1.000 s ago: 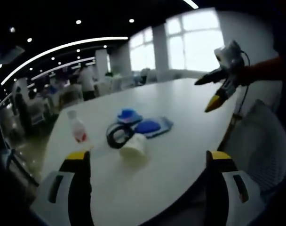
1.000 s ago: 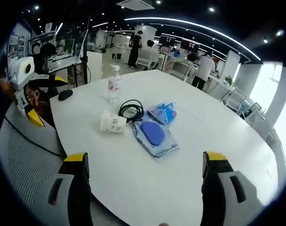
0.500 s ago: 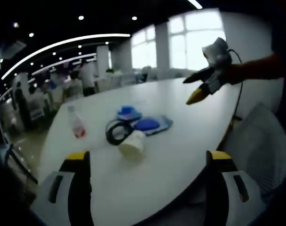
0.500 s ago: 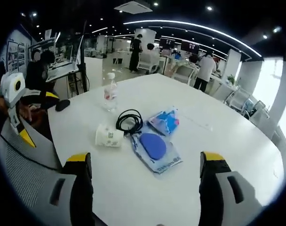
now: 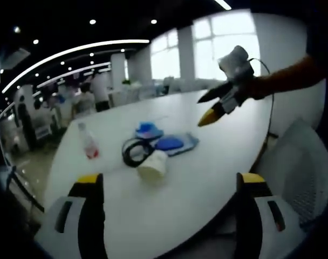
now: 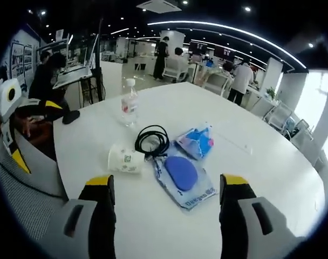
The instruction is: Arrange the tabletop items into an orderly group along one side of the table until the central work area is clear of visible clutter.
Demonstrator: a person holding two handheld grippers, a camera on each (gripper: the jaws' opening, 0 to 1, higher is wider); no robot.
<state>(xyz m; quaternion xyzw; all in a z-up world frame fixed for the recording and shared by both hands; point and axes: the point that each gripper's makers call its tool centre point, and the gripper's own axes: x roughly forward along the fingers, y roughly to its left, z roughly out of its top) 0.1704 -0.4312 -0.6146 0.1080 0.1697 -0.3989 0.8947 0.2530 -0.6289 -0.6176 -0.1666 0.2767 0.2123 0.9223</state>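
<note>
Right gripper [image 6: 166, 186]: released, jaws spread wide and empty, held above the near edge of the white surface [image 6: 250, 162]; left gripper [image 5: 166, 183]: likewise released and empty, at the surface edge. Items clustered mid-surface: paper cup [image 6: 125, 159] on its side, touching the coiled black cable [image 6: 151, 143]; blue round item in a clear bag [image 6: 183, 175] just beside it; smaller blue packet [image 6: 196, 141] near; water bottle [image 6: 129, 102] upright, apart. Black computer mouse [image 6: 71, 114] at the far edge.
</note>
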